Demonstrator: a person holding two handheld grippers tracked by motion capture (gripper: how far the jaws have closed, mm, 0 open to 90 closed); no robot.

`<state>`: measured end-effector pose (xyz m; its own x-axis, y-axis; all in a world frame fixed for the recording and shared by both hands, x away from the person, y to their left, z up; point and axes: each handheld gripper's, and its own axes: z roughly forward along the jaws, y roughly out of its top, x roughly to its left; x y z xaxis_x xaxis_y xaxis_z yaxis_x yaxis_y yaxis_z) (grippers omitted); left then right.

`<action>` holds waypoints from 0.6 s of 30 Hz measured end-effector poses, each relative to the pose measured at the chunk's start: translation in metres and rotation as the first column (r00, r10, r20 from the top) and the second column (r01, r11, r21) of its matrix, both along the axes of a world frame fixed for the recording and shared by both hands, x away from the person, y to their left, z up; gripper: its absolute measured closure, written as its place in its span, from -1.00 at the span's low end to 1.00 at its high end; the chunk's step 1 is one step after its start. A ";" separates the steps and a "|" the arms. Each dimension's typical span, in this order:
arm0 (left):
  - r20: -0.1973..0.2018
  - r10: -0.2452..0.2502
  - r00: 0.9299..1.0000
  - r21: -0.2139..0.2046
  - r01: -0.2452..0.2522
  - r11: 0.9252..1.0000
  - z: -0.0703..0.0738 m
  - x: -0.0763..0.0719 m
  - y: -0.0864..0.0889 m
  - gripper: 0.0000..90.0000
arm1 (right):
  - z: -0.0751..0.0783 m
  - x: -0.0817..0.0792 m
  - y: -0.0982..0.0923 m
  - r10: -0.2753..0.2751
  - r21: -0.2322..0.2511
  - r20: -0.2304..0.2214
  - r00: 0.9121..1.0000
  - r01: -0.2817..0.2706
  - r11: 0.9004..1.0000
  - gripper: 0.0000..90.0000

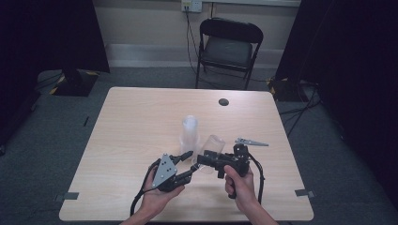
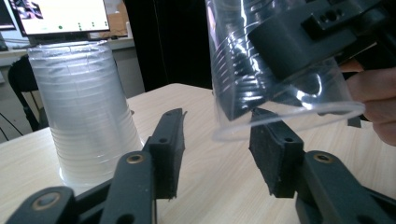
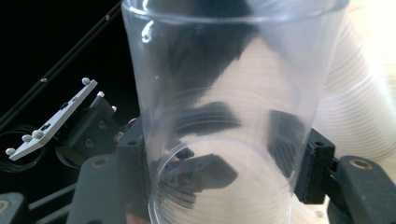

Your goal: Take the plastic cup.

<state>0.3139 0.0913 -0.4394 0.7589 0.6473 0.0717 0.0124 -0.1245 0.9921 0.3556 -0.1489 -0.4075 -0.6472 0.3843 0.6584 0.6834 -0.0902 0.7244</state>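
Near the table's front edge, I have my right gripper clamped on a clear cup, lifted off the wood.
Cup is tilted, mouth toward my left gripper; in the left gripper view its rim hangs just above the half-open jaws, nothing pinched between them. Stack of cups stands upside down on the table, just behind both grippers, apart from the held cup.

Held cup tilts right of stacked cups (upside down on table).
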 end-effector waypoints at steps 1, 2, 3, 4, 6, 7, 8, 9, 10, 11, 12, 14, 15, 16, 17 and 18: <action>0.004 0.002 1.000 0.005 -0.002 1.000 0.000 0.000 -0.001 0.27 | 0.000 0.000 0.000 0.000 0.000 0.000 1.000 0.000 1.000 -0.19; 0.013 0.003 1.000 0.013 -0.003 1.000 -0.001 -0.001 -0.001 0.30 | 0.000 -0.001 0.003 0.009 0.004 -0.004 1.000 -0.009 1.000 -0.19; 0.019 0.003 1.000 0.012 -0.003 1.000 -0.001 -0.001 -0.002 0.30 | 0.000 -0.001 0.004 0.015 0.010 -0.008 1.000 -0.015 1.000 -0.19; 0.023 0.008 1.000 0.017 -0.008 1.000 -0.001 -0.002 -0.003 0.30 | 0.000 -0.001 0.004 0.015 0.010 -0.008 1.000 -0.015 1.000 -0.19; 0.039 0.014 0.999 0.011 -0.015 1.000 -0.001 -0.002 -0.004 0.31 | 0.000 -0.002 0.007 0.024 0.011 -0.011 1.000 -0.024 1.000 -0.19; 0.043 0.020 0.999 0.012 -0.020 1.000 -0.001 -0.002 -0.004 0.31 | 0.000 -0.003 0.008 0.029 0.010 -0.010 1.000 -0.028 1.000 -0.19; 0.048 0.024 0.999 0.012 -0.024 1.000 -0.001 -0.002 -0.004 0.31 | 0.000 -0.003 0.009 0.029 0.003 -0.007 1.000 -0.029 1.000 -0.19; 0.048 0.024 0.999 0.012 -0.024 1.000 -0.001 -0.002 -0.004 0.31 | 0.000 -0.004 0.010 0.034 0.001 -0.011 0.999 -0.034 0.999 -0.19; 0.057 0.030 0.998 0.011 -0.030 0.999 -0.002 -0.001 -0.005 0.32 | 0.000 -0.004 0.011 0.039 0.006 -0.015 0.999 -0.039 0.999 -0.19; 0.059 0.033 0.998 0.015 -0.034 0.999 -0.002 -0.002 -0.005 0.32 | -0.001 -0.004 0.012 0.038 0.005 -0.017 0.999 -0.038 0.999 -0.20; 0.065 0.029 0.997 0.013 -0.030 0.999 -0.002 -0.002 -0.005 0.32 | -0.001 -0.004 0.012 0.036 -0.001 -0.018 0.999 -0.036 0.999 -0.20; 0.067 0.025 0.997 0.013 -0.025 1.000 -0.001 -0.002 -0.005 0.33 | -0.001 -0.004 0.013 0.038 -0.001 -0.020 0.999 -0.038 0.999 -0.20; 0.081 0.035 0.996 0.019 -0.036 0.999 -0.001 -0.003 -0.006 0.33 | -0.003 -0.004 0.014 0.045 0.002 -0.030 0.999 -0.045 0.999 -0.20; 0.084 0.034 0.996 0.019 -0.035 0.999 -0.001 -0.003 -0.006 0.33 | -0.003 -0.004 0.015 0.047 0.000 -0.032 0.998 -0.047 0.999 -0.20; 0.090 0.037 0.995 0.019 -0.039 0.999 -0.001 -0.003 -0.006 0.32 | -0.003 -0.004 0.015 0.046 0.002 -0.034 0.998 -0.046 0.999 -0.20; 0.090 0.037 0.995 0.019 -0.039 0.999 -0.001 -0.003 -0.006 0.31 | -0.003 -0.004 0.015 0.046 0.002 -0.034 0.998 -0.046 0.999 -0.20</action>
